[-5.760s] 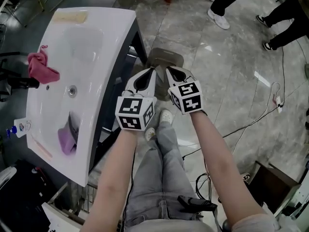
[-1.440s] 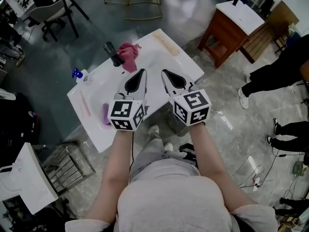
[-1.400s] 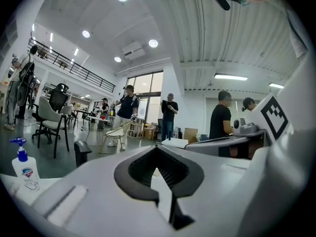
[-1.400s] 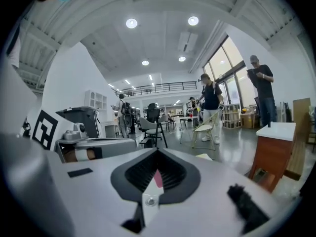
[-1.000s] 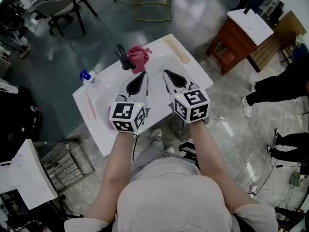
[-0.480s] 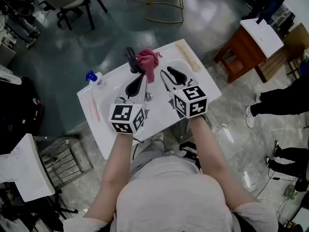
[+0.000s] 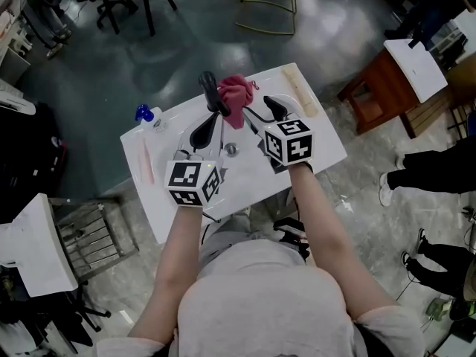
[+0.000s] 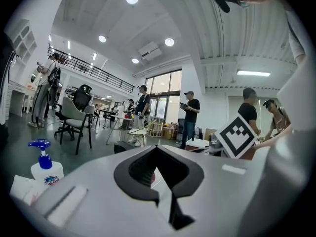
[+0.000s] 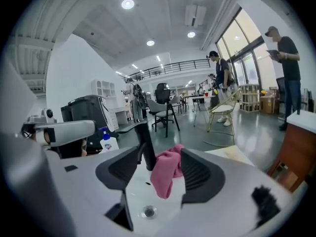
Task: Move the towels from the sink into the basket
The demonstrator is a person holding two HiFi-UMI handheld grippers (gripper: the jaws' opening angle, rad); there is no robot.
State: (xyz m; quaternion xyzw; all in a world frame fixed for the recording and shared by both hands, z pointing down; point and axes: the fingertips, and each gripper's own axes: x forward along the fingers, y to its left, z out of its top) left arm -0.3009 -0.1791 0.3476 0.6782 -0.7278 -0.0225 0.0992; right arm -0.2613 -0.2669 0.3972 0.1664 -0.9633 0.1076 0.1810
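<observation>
- No brand name can be read. The soap bottle (image 8: 45, 169) with the blue pump carries a blue and red label, but its print is too small to be made out.
- The only other print is the black-and-white square marker on each gripper's cube. One face of the right gripper's cube is caught at the right edge of the left gripper view.
- The pink towel (image 9: 165, 176) is draped over the black faucet (image 9: 146, 147) at the back of the white sink (image 7: 323, 147). Its loose end hangs over the basin, above the drain (image 9: 148, 211).
- The right gripper (image 9: 160, 151) is seen with its jaws opening. The towel hangs between the two pads, and neither pad is seen pressing on it.
- The left gripper (image 8: 157, 148) is held with its jaws together at the tips and nothing clamped. Only a sliver of pink is glimpsed through the hollow between its pads.
- The whole sink is laid out only in the head view, with both grippers over the basin and a wooden cabinet (image 7: 375, 88) off to the right.
- Standing people (image 8: 189, 115) and an office chair (image 8: 76, 117) are shown only in the gripper views.
</observation>
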